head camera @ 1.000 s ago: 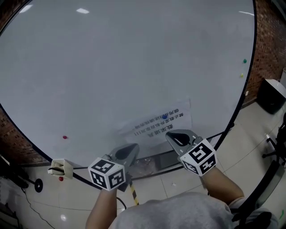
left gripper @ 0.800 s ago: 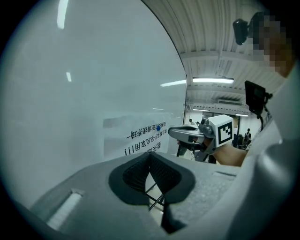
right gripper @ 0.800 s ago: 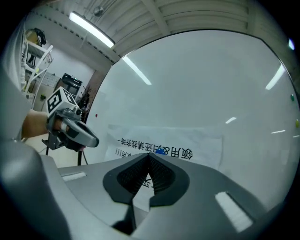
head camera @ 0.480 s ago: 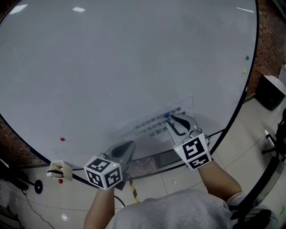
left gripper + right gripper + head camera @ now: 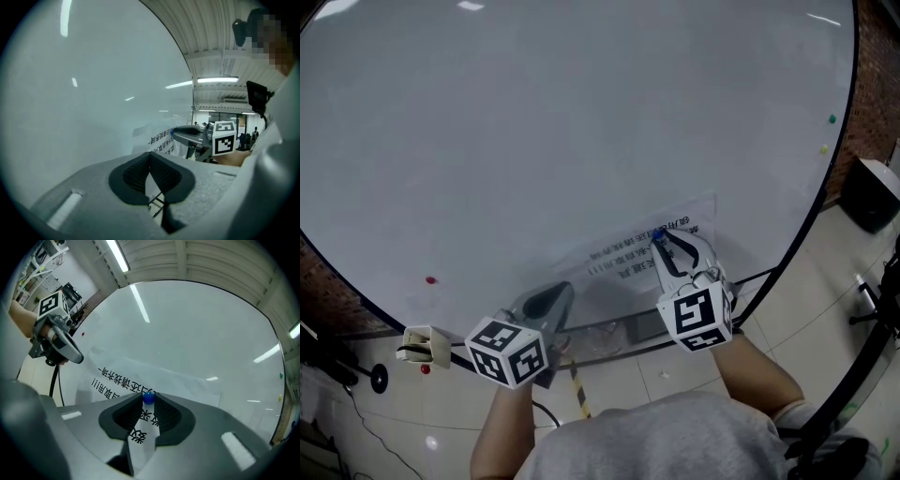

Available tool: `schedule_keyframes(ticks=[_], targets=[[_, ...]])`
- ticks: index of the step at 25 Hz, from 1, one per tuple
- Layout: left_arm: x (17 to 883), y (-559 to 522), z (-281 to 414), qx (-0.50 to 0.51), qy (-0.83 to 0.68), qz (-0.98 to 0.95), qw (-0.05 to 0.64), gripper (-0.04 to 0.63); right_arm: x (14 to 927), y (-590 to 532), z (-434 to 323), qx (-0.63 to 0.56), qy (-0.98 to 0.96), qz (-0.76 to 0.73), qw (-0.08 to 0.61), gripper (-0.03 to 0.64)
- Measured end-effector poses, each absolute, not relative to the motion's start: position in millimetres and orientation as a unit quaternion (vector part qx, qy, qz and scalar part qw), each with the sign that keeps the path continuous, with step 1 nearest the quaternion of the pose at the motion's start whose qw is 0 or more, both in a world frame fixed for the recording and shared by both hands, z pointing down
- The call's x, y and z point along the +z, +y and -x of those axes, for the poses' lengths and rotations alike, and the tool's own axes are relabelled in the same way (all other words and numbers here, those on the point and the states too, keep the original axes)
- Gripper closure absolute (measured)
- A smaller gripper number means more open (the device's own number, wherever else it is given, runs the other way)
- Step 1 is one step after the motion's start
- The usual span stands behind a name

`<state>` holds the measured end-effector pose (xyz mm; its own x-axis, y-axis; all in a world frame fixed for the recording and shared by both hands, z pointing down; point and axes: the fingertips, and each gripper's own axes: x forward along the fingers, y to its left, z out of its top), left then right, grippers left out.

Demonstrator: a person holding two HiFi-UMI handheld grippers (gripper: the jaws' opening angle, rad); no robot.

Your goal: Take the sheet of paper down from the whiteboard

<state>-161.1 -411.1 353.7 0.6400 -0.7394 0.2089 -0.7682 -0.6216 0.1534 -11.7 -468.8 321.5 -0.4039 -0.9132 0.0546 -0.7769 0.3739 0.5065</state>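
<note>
The right gripper point(image 5: 148, 398), its fingers just closing, is pinching the blue magnet point(image 5: 148, 397) pinning the sheet of paper point(image 5: 115, 379) at five o'clock on the whiteboard point(image 5: 581, 131), probably to free it, while the left gripper point(image 5: 551, 298) is pressing its fingers together.

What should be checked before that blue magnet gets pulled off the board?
1. Blue magnet between the right gripper jaws: ok. They have just been closing, and both pads appear to touch it.
2. Grip firm enough to pull: cannot tell.
3. Sheet of paper flat on the whiteboard: ok.
4. Only one magnet pinning the sheet: ok, no other is seen on it.
5. Left gripper ready to catch the sheet: not ok. It is shut, empty, and beside the paper.
</note>
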Motion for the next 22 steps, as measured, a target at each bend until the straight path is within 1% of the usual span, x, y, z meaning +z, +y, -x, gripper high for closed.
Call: schedule_keyframes(ticks=[2, 7, 9, 11, 13, 22], targets=[[352, -413, 165, 0.07, -0.429, -0.894, 0.108, 0.594, 321, -469, 11, -0.203, -0.814, -0.519, 0.163, 0.535], [343, -417, 175, 0.107, -0.45, -0.885, 0.058, 0.589, 323, -470, 10, -0.189, -0.823, -0.513, 0.154, 0.535], [338, -418, 174, 0.112, -0.443, -0.888, 0.045, 0.568, 323, -471, 9, -0.19, -0.823, -0.512, 0.155, 0.535], [335, -420, 176, 0.12, -0.441, -0.889, 0.035, 0.525, 323, -472, 11, -0.191, -0.825, -0.509, 0.155, 0.535], [332, -422, 179, 0.124, -0.445, -0.887, 0.029, 0.51, 323, -472, 12, -0.189, -0.826, -0.508, 0.153, 0.535], [333, -429, 172, 0.136, -0.438, -0.888, 0.021, 0.509, 323, -470, 14, -0.193, -0.823, -0.511, 0.157, 0.534]])
